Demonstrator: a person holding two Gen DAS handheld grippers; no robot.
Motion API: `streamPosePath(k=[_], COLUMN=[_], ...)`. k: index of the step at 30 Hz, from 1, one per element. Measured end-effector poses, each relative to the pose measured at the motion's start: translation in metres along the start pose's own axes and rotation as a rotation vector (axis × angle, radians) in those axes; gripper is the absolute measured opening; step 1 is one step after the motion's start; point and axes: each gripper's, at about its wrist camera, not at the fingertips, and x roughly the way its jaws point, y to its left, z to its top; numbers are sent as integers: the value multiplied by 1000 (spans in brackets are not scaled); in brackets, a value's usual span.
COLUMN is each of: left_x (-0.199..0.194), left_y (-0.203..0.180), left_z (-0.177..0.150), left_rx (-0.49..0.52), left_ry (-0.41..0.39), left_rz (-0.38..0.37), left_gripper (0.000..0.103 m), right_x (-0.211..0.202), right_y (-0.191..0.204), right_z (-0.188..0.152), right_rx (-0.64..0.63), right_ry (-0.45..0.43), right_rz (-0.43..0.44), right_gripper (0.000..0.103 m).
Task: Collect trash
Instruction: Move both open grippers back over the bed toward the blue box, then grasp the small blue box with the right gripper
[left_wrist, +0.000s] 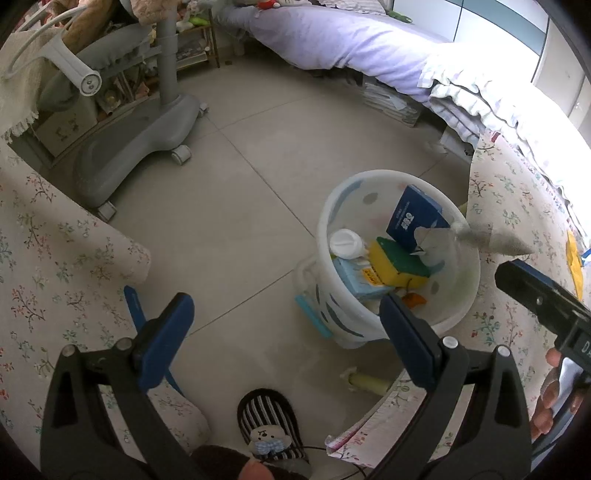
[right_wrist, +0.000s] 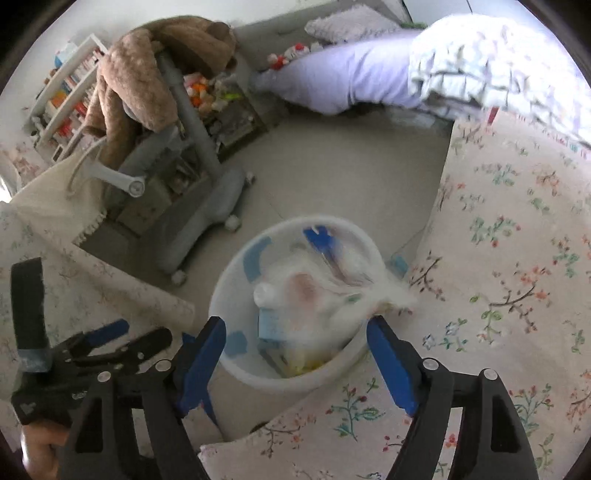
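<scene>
A white trash bin (left_wrist: 369, 177) stands on the tiled floor between two floral-covered surfaces. Inside lie a dark blue box (left_wrist: 413, 218), a yellow and green sponge (left_wrist: 399, 262), a white capped bottle (left_wrist: 345, 243) and a light blue pack (left_wrist: 362, 280). A blurred white-grey wrapper (left_wrist: 476, 236) hangs in the air over the bin's right rim. The right wrist view shows it as a white smear (right_wrist: 332, 284) above the bin (right_wrist: 236, 373). My right gripper (right_wrist: 295, 363) is open above the bin's near rim, its pads clear of the wrapper. My left gripper (left_wrist: 286, 332) is open and empty, left of the bin.
A grey wheeled chair base (left_wrist: 140, 147) stands at the back left. A bed with a lilac sheet (left_wrist: 351, 37) runs along the back. A striped slipper (left_wrist: 269, 417) and a pale tube (left_wrist: 365, 382) lie on the floor near me.
</scene>
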Motion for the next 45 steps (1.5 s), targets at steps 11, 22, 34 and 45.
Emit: streamPosePath(k=[11, 22, 34, 45], left_x=[-3, -10, -18, -20], left_y=[-15, -50, -104, -154], left_z=[1, 2, 6, 13], left_rx=[19, 73, 140, 191], left_ry=[3, 4, 1, 2], left_rz=[-30, -62, -94, -116], left_gripper=[100, 100, 100, 100], right_x=[-30, -80, -156, -206], right_y=[-37, -89, -177, -275], right_z=[-9, -19, -27, -10], right_rx=[45, 75, 166, 420], right_ry=[3, -2, -26, -136], right_rz=[-63, -198, -373, -538], right_gripper=[80, 80, 81, 81])
